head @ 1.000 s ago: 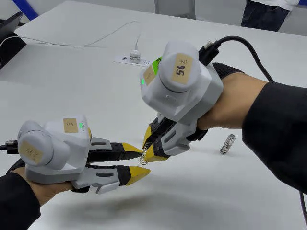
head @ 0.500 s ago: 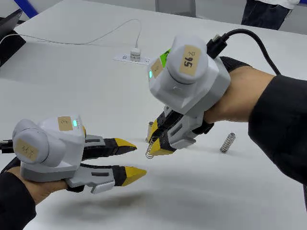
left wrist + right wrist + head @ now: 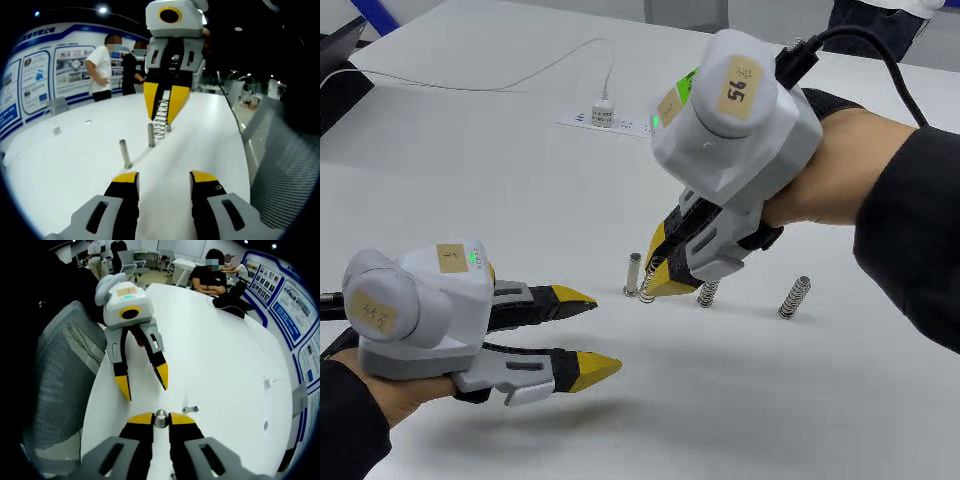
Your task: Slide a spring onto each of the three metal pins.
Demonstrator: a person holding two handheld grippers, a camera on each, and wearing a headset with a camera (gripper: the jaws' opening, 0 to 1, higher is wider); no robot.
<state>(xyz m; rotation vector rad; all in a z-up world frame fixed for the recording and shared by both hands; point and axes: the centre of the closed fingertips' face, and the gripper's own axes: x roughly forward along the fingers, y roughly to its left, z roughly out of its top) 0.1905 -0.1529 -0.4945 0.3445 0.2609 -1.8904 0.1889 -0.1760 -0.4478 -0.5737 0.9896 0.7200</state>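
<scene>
1. Springs number 3 in the head view: 1 held spring (image 3: 160, 117), 1 upright spring (image 3: 708, 292) just beyond it, and 1 third spring (image 3: 795, 297) apart to the right on the white surface (image 3: 470, 180).
2. 2 bare metal pins are seen upright in the left gripper view: a near pin (image 3: 124, 154) and a second pin (image 3: 151, 135).
3. The right tool (image 3: 657, 281) is closed on the held spring, which is gripped at its upper coils. Its lower end hangs just beside the second pin; contact cannot be told.
4. The left tool (image 3: 601, 330) is held wide open and empty, low over the surface, its tips pointed toward the pins.
</scene>
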